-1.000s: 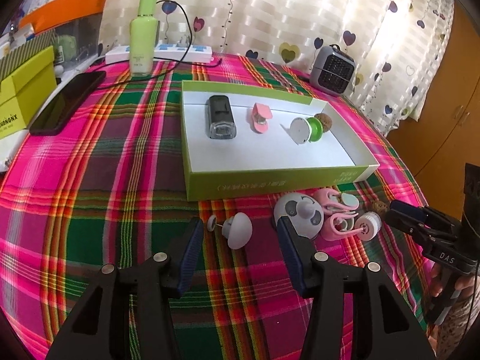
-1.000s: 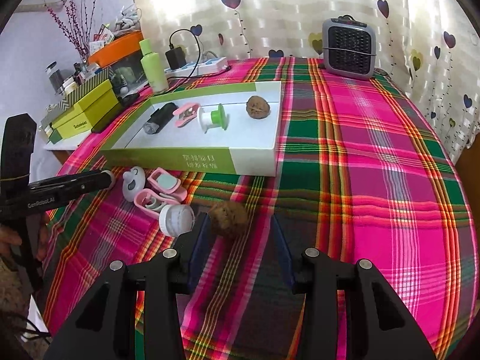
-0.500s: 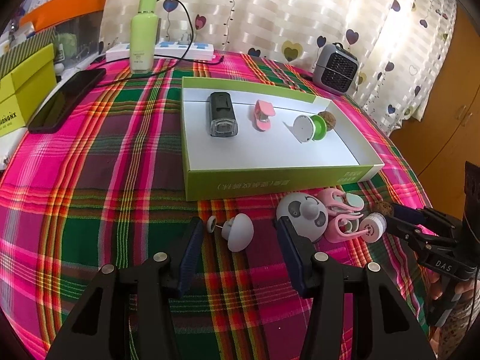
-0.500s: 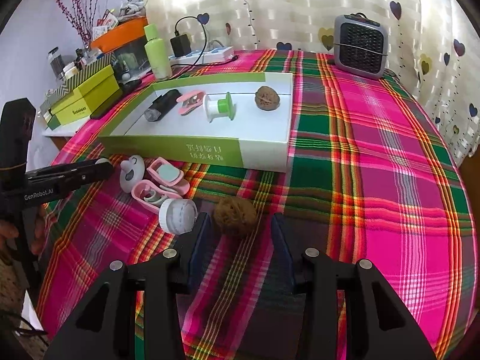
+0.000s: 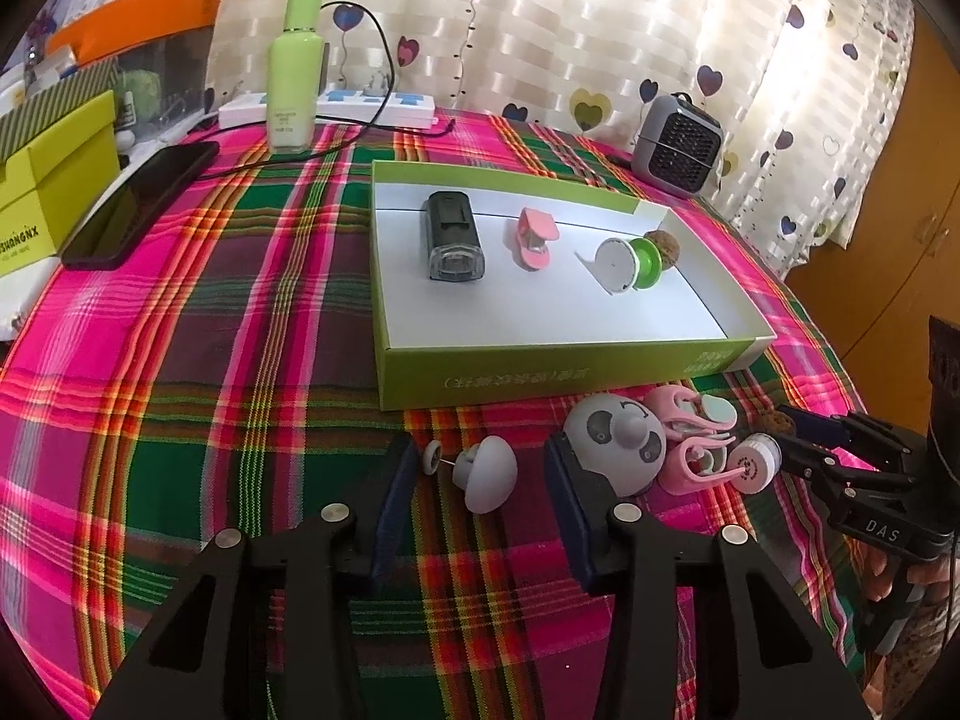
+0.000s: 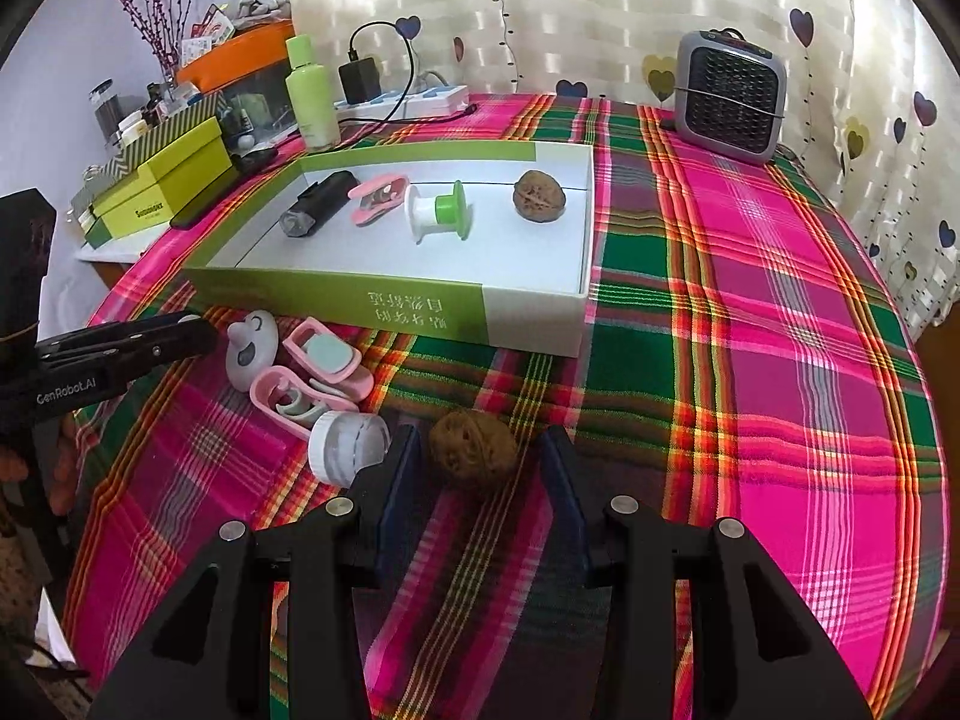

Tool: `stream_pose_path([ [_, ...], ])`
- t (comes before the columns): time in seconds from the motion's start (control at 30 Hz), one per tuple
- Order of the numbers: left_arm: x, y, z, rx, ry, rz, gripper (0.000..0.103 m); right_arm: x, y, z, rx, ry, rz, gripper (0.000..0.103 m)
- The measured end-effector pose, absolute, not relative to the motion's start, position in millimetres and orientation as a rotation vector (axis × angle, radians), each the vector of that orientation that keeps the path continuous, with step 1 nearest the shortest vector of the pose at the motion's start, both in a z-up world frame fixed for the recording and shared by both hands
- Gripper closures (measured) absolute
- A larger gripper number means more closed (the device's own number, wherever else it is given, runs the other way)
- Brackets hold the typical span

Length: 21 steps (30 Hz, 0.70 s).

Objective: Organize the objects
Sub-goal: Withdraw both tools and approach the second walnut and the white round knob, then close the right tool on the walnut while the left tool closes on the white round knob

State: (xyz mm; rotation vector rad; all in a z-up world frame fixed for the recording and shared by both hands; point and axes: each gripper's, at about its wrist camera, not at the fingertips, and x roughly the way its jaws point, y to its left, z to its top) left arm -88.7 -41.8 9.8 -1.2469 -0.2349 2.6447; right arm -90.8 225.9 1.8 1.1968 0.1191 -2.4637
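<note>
A small grey mushroom-shaped knob (image 5: pixel 487 473) with a little disc on a pin lies on the plaid cloth between the fingers of my left gripper (image 5: pixel 480 480). The jaws are closing and the pads stand apart from the knob. Between the open fingers of my right gripper (image 6: pixel 480 474) lies a brown walnut (image 6: pixel 474 451), untouched. A green and white tray box (image 5: pixel 540 373) holds a black device (image 5: pixel 453 235), a pink clip (image 5: pixel 534 237), a green and white spool (image 5: pixel 627 257) and a second walnut (image 6: pixel 539 195).
In front of the box lie a panda-faced disc (image 5: pixel 618 444), pink clips (image 5: pixel 690 426) and a white cap (image 6: pixel 348 447). A green bottle (image 5: pixel 293 72), power strip (image 5: pixel 327 108), phone (image 5: pixel 141 204), yellow-green boxes (image 6: pixel 162 186) and a small heater (image 6: pixel 729 96) stand around the table's edge.
My left gripper's fingers have drawn closer together around the grey knob. The right gripper has hardly shifted, with the walnut still between its fingers.
</note>
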Motion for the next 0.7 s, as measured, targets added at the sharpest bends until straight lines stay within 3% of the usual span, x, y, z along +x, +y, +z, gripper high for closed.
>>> stream_pose_path([
  [0.17, -89.9, -46.3, 9.0, -1.253, -0.243, 2.657, 0.073, -90.7, 224.8, 1.8, 1.198, 0.133, -2.468, 0.060],
  [0.3, -90.0, -47.7, 8.7, -1.253, -0.245, 2.659, 0.073, -90.9, 224.6, 2.1, 1.198, 0.134, -2.469, 0.061],
  [0.53, -89.6, -47.4, 8.9, -1.252, -0.235, 2.662, 0.074, -90.9, 225.8, 2.5, 1.195, 0.124, -2.470, 0.072],
  [0.7, -89.0, -46.7, 10.2, -1.245, -0.230, 2.660, 0.074, -90.6, 225.1, 2.9, 1.192, 0.127, -2.477, 0.073],
])
